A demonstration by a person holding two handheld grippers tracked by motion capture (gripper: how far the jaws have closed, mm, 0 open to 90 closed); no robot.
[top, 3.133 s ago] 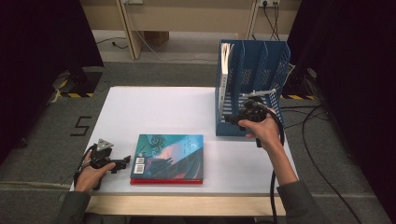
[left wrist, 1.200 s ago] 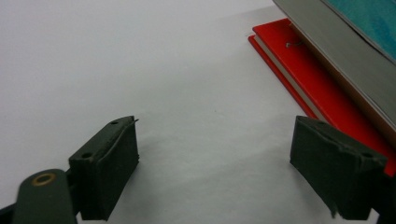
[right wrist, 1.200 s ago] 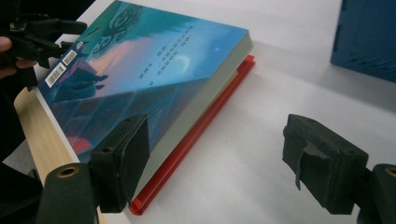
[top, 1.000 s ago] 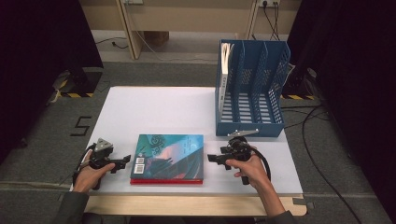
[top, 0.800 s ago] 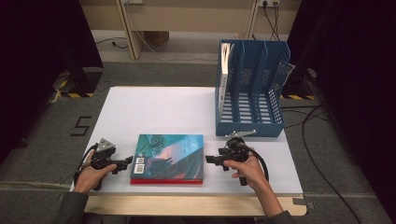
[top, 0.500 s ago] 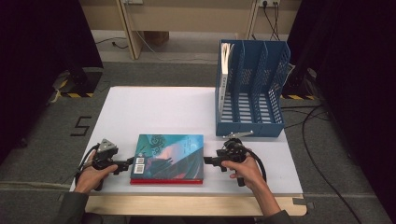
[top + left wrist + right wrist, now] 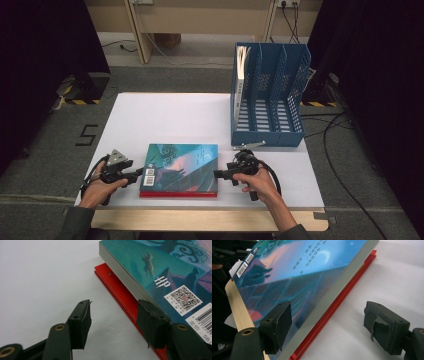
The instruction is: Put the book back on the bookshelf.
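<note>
- The book with the teal cover lies flat near the front edge of the white table, on top of a thin red book.
- The left gripper sits low at the left edge of the book. Its jaws stand apart: one over the bare table, the other at the barcode corner of the cover. They hold nothing.
- The right gripper sits at the right edge of the book. Its jaws also stand wide apart, one over the cover and one over the table, with nothing clamped.
- A blue file rack stands at the far right of the table, with one thin booklet upright in its leftmost slot.
</note>
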